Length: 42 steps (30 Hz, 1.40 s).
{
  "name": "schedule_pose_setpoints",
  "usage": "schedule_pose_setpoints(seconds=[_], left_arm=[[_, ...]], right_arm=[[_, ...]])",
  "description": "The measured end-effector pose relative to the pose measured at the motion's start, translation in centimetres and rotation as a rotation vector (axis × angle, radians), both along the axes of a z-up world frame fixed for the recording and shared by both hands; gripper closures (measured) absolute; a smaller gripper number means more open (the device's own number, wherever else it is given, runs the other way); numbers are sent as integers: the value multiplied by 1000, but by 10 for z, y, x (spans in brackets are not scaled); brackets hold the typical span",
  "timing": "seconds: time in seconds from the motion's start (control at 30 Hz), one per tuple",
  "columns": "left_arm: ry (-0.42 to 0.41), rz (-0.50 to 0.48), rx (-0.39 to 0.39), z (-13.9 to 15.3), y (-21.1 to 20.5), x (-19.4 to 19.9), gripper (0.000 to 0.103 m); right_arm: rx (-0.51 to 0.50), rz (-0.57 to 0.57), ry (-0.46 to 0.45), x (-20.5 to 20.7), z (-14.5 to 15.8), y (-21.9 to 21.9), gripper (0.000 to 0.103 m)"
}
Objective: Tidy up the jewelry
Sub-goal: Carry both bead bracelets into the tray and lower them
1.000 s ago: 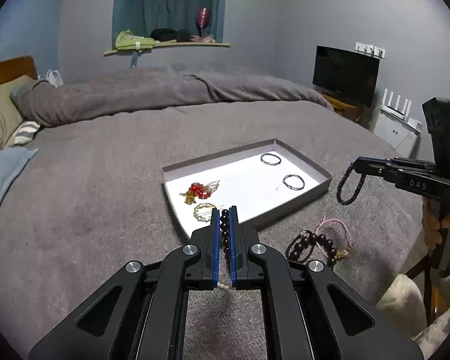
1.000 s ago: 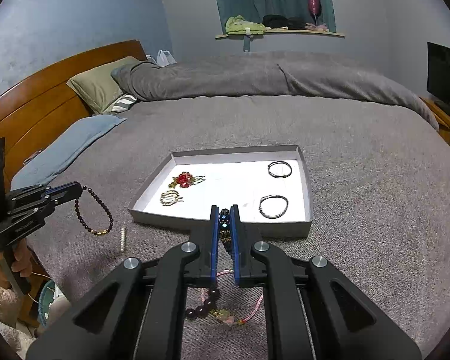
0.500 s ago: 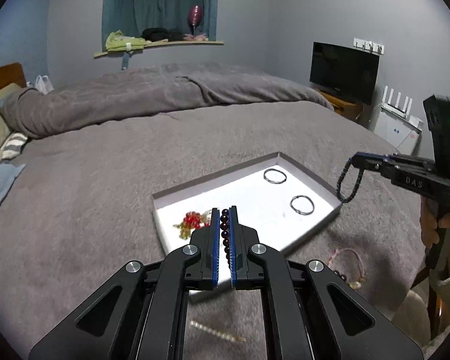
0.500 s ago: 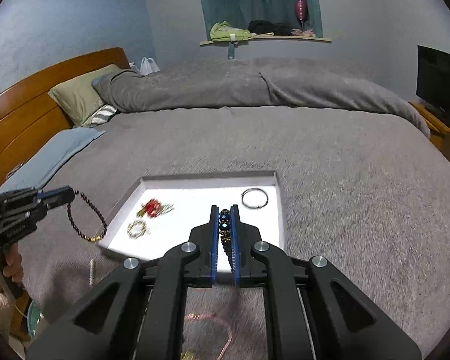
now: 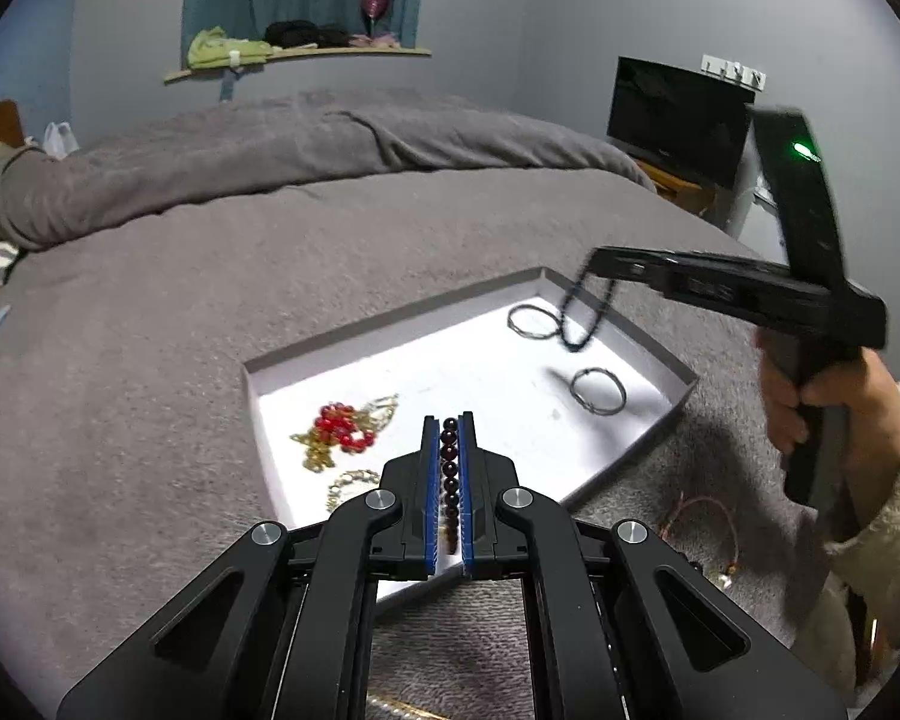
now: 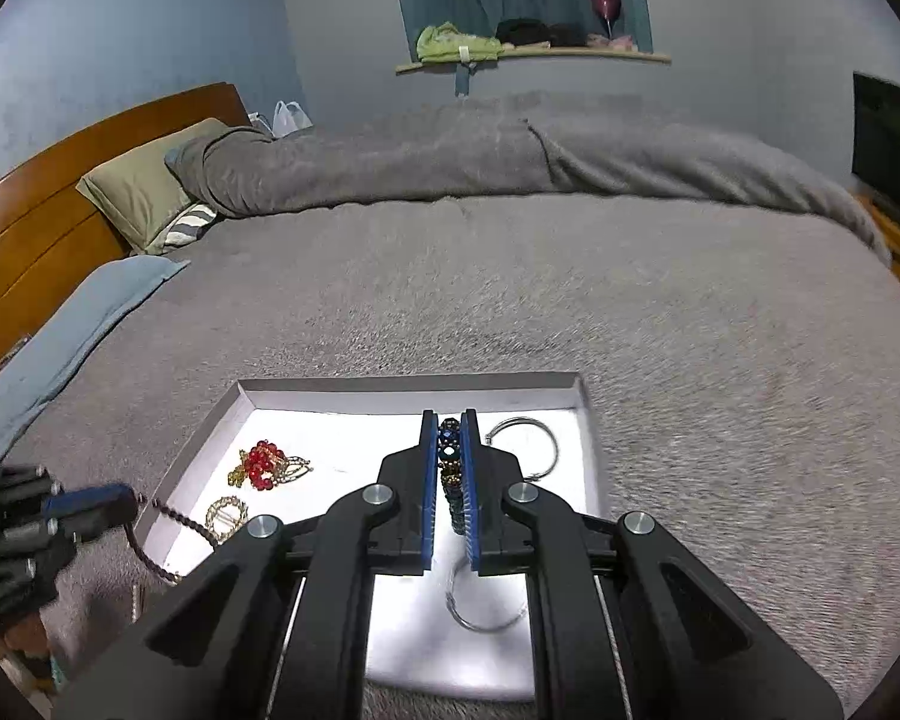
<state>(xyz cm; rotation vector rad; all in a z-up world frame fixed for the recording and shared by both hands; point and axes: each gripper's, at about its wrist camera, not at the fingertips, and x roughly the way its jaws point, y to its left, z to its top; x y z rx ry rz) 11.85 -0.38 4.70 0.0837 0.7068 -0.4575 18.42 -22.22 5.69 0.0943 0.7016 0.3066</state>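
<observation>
We bring beads to the tray.
Both grippers (image 5: 448, 420) (image 6: 450, 420) pinch bead strings; the tray (image 6: 582, 414) lies just below, mid-frame.

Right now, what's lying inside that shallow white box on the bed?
Inside the box: a red bead cluster, a gold piece and two metal rings. The black tongs cover part of the floor, so anything beneath them is hidden.
</observation>
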Motion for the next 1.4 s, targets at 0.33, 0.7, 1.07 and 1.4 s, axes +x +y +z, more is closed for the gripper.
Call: schedule_pose_setpoints(seconds=[0.33, 0.7, 1.07, 1.4], left_arm=[[82, 61, -20, -23, 24, 4, 97], [162, 94, -2, -44, 39, 5, 97], [191, 98, 26, -54, 35, 9, 96], [178, 100, 27, -49, 35, 3, 96]], right_arm=[[-32, -84, 111, 23, -34, -14, 96], [-30, -94, 170, 27, -53, -18, 96], [-35, -106, 190, 25, -58, -25, 96], [-10, -89, 124, 6, -36, -25, 79]])
